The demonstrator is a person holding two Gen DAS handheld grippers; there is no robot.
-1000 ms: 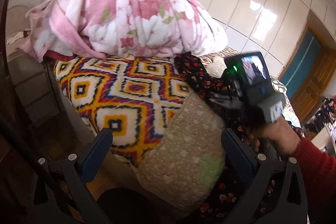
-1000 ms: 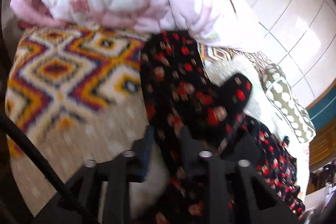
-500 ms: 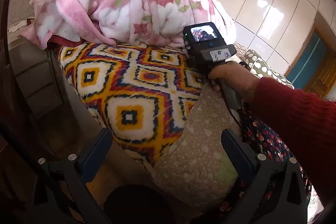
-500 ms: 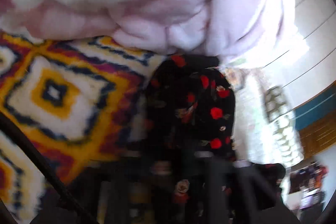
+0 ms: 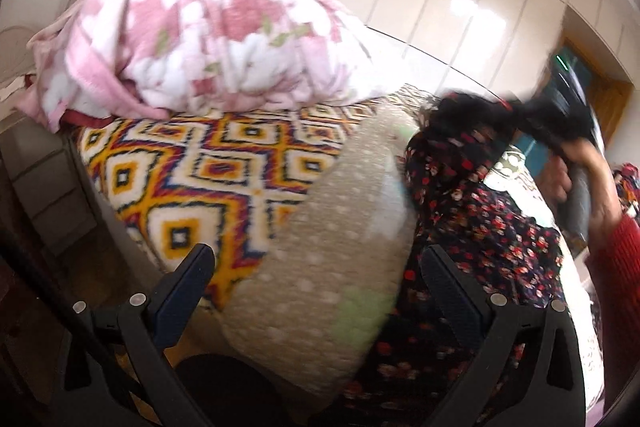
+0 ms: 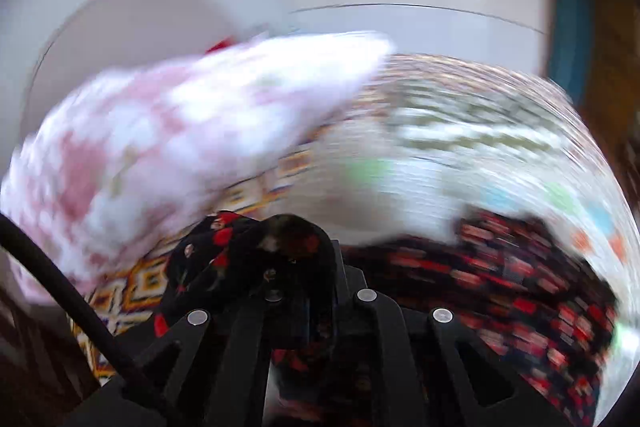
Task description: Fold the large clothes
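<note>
A black garment with small red flowers (image 5: pixel 480 211) lies over the bed's right side. One end of it rises to my right gripper (image 5: pixel 532 119), which a hand (image 5: pixel 592 187) in a red sleeve holds up at the right. In the blurred right wrist view the right gripper (image 6: pixel 292 243) is shut on a bunched fold of that garment (image 6: pixel 216 251), and the rest of the cloth trails down to the right. My left gripper (image 5: pixel 316 255) stands open low over a beige dotted cushion (image 5: pixel 332 267), touching nothing.
A heaped pink floral blanket (image 5: pixel 208 35) sits at the head of the bed on a geometric orange-and-white cover (image 5: pixel 208 179). Drawers (image 5: pixel 48 195) stand at the left of the bed. Glossy wardrobe doors (image 5: pixel 480 7) line the back wall.
The right gripper closed on the floral garment and swung fast up and to the right, lifting that end off the bed. The left gripper stayed open and shifted a little.
</note>
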